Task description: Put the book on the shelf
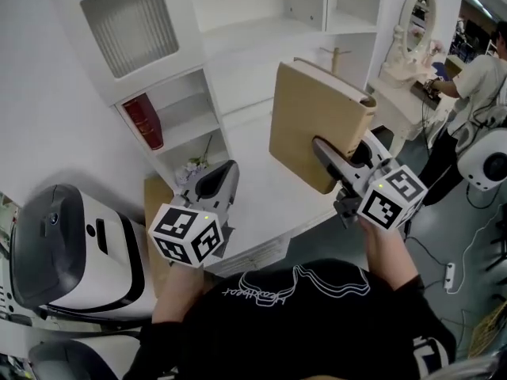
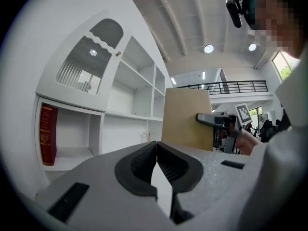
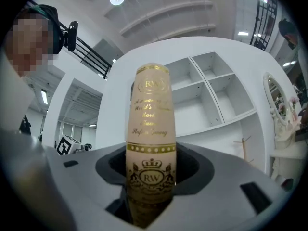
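My right gripper (image 1: 337,147) is shut on a tan hardback book (image 1: 310,121), held upright above the white desk surface (image 1: 261,192) in front of the white shelf unit (image 1: 238,30). One finger (image 1: 325,155) lies across the cover; the other is hidden behind the book. In the right gripper view the book's cream spine (image 3: 149,129) with gold print stands between the jaws of the right gripper (image 3: 149,186). My left gripper (image 1: 215,182) hangs lower left, shut and holding nothing; in its own view the left gripper (image 2: 156,162) faces the shelf (image 2: 130,105), the book (image 2: 185,117) and the right gripper (image 2: 216,121).
A red book (image 1: 145,121) stands in the shelf's left cubby. A small wooden stand (image 1: 337,56) sits at the back of the desk. A white-and-black machine (image 1: 71,244) is at lower left. A dressing table with mirror (image 1: 416,22) and a person (image 1: 475,77) are at right.
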The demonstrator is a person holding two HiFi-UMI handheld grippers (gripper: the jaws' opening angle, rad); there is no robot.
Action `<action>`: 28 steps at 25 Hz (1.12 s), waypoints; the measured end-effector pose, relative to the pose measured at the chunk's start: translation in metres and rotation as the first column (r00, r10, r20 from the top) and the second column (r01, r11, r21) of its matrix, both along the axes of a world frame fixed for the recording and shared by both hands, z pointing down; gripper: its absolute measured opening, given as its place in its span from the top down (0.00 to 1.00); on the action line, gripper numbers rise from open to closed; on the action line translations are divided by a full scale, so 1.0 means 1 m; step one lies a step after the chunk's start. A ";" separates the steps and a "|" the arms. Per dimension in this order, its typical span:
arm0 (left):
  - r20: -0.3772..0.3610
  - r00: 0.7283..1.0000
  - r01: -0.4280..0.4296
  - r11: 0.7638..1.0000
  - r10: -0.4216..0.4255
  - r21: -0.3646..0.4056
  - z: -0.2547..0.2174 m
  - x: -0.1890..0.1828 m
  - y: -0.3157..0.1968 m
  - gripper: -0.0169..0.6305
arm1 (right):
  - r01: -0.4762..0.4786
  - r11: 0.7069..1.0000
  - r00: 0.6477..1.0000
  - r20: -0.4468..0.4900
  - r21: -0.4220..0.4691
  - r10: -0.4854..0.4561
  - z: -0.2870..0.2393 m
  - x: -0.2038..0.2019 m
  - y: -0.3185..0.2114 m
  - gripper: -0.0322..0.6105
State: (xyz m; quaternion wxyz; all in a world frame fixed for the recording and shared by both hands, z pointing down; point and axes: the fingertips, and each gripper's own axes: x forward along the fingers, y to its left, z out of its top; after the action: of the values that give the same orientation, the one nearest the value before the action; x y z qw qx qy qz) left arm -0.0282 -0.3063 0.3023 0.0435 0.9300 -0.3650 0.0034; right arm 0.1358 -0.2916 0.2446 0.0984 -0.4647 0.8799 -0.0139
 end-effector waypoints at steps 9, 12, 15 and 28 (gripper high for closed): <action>-0.005 1.000 -0.005 1.000 0.005 0.006 0.000 -0.031 -0.081 0.97 | -0.034 0.996 0.999 -0.022 0.086 0.036 -0.035 -0.030 -0.088 0.60; 0.001 1.000 -0.011 1.000 0.011 0.012 0.001 -0.036 -0.092 0.97 | -0.046 0.993 0.999 -0.022 0.106 0.048 -0.048 -0.036 -0.108 0.60; 0.019 1.000 0.005 1.000 -0.005 0.017 0.005 -0.046 -0.103 0.97 | -0.070 0.990 0.998 0.001 0.124 0.070 -0.064 -0.040 -0.124 0.60; 0.026 0.990 0.142 0.988 -0.141 -0.054 0.036 -0.107 -0.139 0.97 | -0.086 0.965 0.993 -0.054 0.247 0.102 -0.139 -0.083 -0.187 0.60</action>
State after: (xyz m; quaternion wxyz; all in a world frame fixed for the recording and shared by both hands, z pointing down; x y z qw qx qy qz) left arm -0.1351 -0.4451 0.3387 0.0654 0.9001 -0.4302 0.0209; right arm 0.0529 -0.4790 0.1059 0.1263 -0.4903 0.8547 0.1148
